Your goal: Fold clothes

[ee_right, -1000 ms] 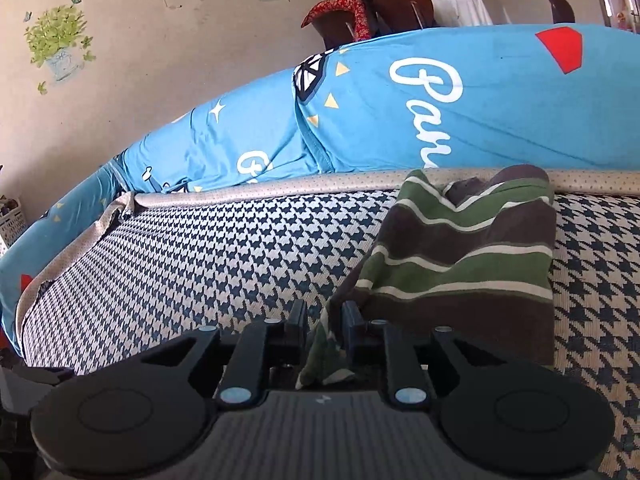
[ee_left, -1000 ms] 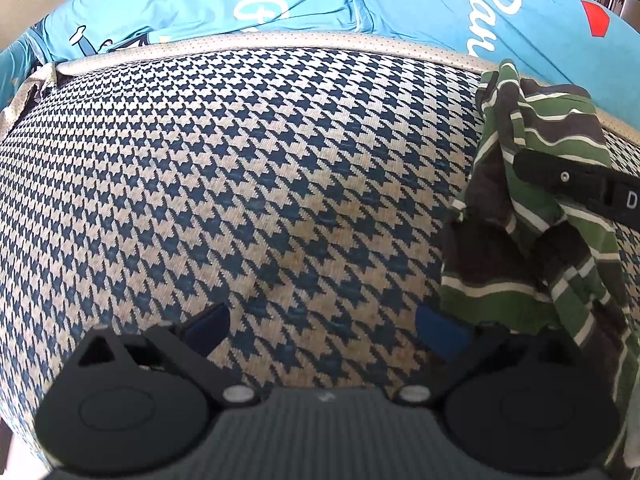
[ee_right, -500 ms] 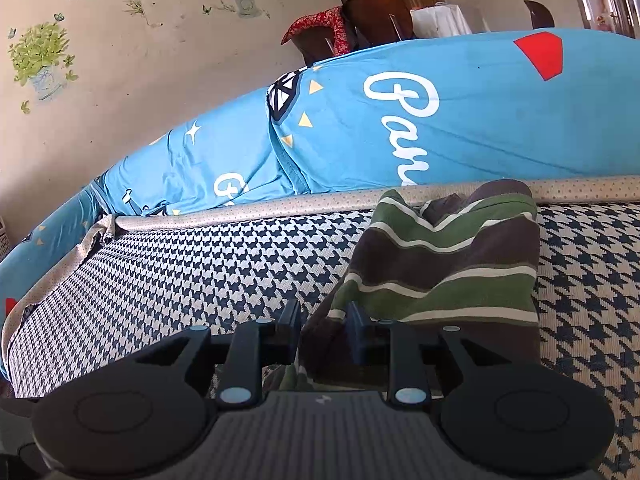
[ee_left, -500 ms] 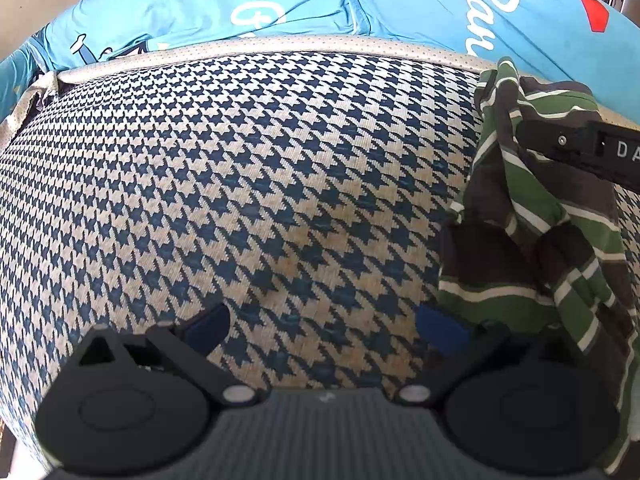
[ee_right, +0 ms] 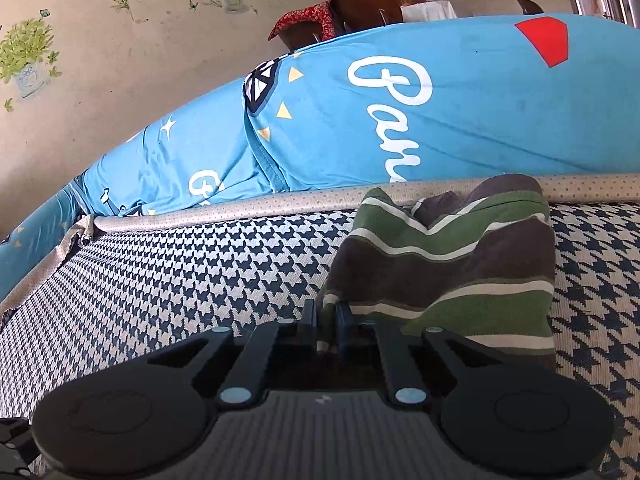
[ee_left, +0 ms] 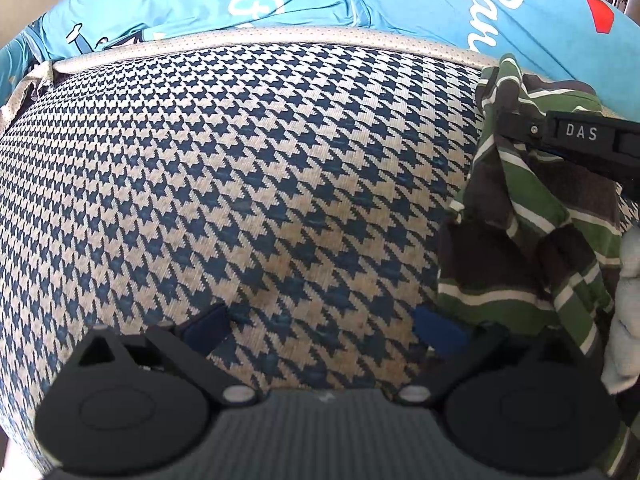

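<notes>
A green, brown and white striped garment [ee_right: 448, 264] lies bunched on the houndstooth sofa seat [ee_right: 192, 272]. My right gripper [ee_right: 327, 326] is shut on its near left edge, lifting that edge off the seat. Seen from the left wrist, the same garment [ee_left: 532, 236] hangs in folds at the right, pinched by the right gripper [ee_left: 504, 124] reaching in from the right edge. My left gripper [ee_left: 320, 328] hovers open over bare seat fabric [ee_left: 240, 184], its right blue pad [ee_left: 438, 334] close beside the garment's lower edge, nothing between the fingers.
Blue printed cushions [ee_right: 440, 104] line the back of the seat behind a beige piped edge [ee_right: 240, 210]. A white gloved hand [ee_left: 624, 312] shows at the right edge of the left wrist view. A wall with plant stickers [ee_right: 28, 52] and chairs stand beyond.
The right gripper has carried the pinched garment edge upward and toward the sofa back; the garment looks more drawn up. The left gripper has stayed open, almost in place.
</notes>
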The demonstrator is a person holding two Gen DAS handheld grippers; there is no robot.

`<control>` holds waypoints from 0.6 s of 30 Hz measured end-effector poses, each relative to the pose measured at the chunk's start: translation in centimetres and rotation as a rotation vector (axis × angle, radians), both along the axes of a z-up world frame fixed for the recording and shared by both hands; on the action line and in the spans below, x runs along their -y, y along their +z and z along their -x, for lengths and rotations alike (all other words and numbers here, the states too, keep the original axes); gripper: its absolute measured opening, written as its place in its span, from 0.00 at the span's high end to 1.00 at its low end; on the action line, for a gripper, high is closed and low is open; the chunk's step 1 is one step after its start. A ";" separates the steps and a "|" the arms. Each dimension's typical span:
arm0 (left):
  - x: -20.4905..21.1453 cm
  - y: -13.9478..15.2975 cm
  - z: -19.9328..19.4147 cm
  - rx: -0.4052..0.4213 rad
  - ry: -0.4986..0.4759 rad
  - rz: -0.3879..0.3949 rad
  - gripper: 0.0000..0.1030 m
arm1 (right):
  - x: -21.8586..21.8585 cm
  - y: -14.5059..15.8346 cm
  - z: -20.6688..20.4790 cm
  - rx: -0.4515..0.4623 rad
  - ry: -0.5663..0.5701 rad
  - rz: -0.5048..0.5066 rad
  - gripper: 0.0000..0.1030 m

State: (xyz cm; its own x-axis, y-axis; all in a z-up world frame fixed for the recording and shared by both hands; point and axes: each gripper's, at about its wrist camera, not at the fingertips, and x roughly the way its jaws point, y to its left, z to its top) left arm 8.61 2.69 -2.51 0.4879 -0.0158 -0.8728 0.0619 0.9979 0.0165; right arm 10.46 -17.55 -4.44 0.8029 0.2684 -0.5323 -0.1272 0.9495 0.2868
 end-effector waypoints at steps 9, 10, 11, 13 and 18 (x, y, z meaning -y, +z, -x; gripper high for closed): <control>-0.3 -0.2 -0.7 0.002 -0.007 -0.002 0.00 | -0.8 0.0 0.2 0.018 0.060 0.005 0.89; -0.2 -0.2 -0.6 0.004 -0.010 -0.006 0.00 | -0.9 -0.2 0.1 0.007 0.055 0.013 0.89; -0.1 -0.3 -0.6 0.005 -0.012 -0.009 0.00 | -0.9 -0.4 0.1 -0.004 0.049 0.020 0.88; 0.1 -0.4 -0.6 0.009 -0.014 -0.013 0.00 | -0.9 -0.1 0.3 -0.013 0.043 0.018 0.87; 0.6 -0.6 -0.5 0.019 -0.029 -0.018 0.00 | -0.8 1.4 2.1 -0.024 0.050 0.001 0.65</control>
State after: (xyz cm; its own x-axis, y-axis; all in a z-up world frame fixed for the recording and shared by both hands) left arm 9.07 2.10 -3.09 0.5041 -0.0148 -0.8635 0.0906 0.9952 0.0359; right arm 8.37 -16.76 -3.05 0.7752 0.3077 -0.5517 -0.1679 0.9423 0.2896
